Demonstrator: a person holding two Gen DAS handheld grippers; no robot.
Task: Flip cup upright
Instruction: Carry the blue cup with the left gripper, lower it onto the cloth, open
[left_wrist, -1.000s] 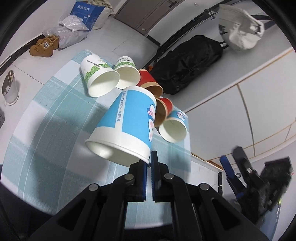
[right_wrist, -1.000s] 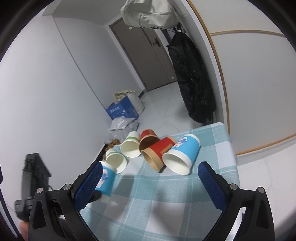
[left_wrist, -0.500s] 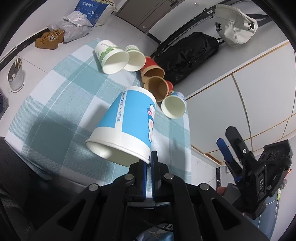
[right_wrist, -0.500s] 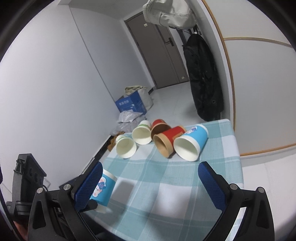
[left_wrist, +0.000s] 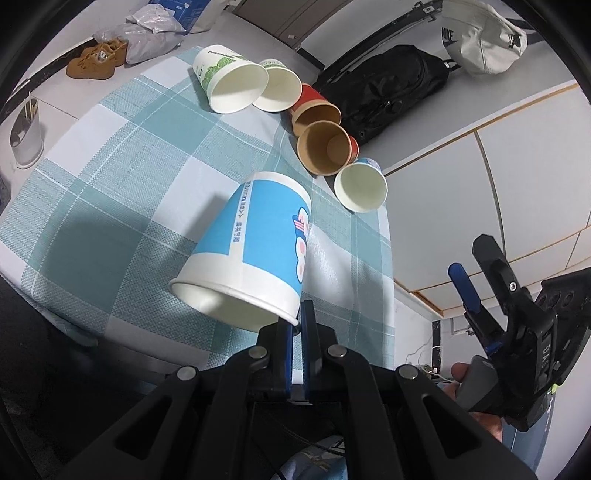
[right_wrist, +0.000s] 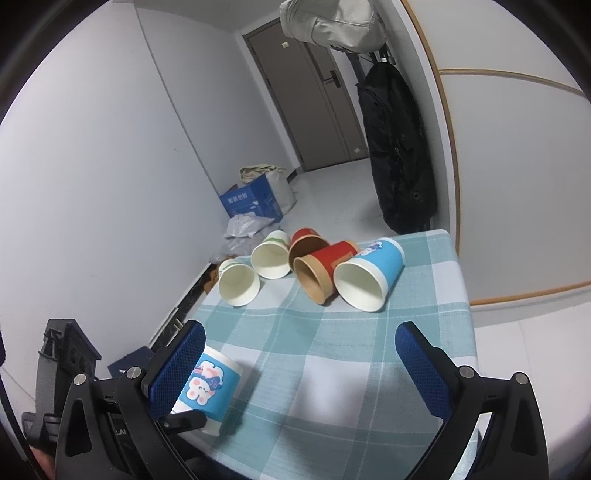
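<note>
Blue cup lifted by its rim, not yet upright

The left gripper (left_wrist: 295, 328) pinched the blue cup (left_wrist: 255, 251) above the checked tablecloth (left_wrist: 110, 177), mouth tilted down; the right gripper (right_wrist: 299, 354) hung wide apart; five cups (right_wrist: 314, 269) lay sideways

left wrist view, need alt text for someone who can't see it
The left gripper pinches the rim of a blue and white paper cup, held tilted above a checked tablecloth. Five more cups lie on their sides at the far edge.
</note>
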